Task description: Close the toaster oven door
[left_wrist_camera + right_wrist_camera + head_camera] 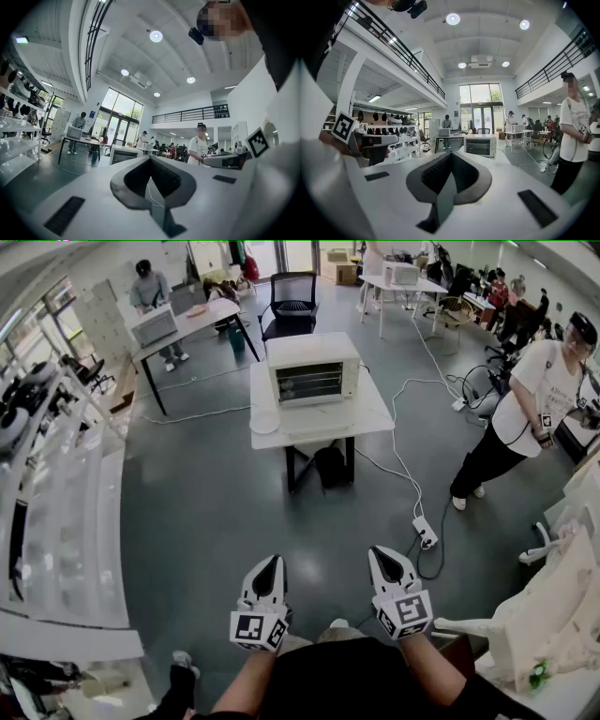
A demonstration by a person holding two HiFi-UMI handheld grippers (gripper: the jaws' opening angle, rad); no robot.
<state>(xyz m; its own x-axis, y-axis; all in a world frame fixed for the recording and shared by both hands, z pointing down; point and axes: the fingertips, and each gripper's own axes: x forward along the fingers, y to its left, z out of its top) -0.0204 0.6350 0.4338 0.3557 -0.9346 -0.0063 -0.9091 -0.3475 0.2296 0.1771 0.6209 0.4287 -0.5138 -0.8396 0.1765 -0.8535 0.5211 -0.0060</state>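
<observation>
oven (314, 371) sits on table (370, 420), well apart from both grippers; door position unclear from here. left gripper (271, 564) and right gripper (383, 557) both closed, empty. risk: cable (401, 470) beside table could snag feet on approach.

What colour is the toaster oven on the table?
The toaster oven is white; head view shows it best.

Two grippers: the left gripper (270, 568) and the right gripper (386, 561). Three toaster ovens: the middle toaster oven (313, 369), the far left toaster oven (155, 324), the far right toaster oven (401, 274). One office chair (292, 298). One power strip (425, 532).
</observation>
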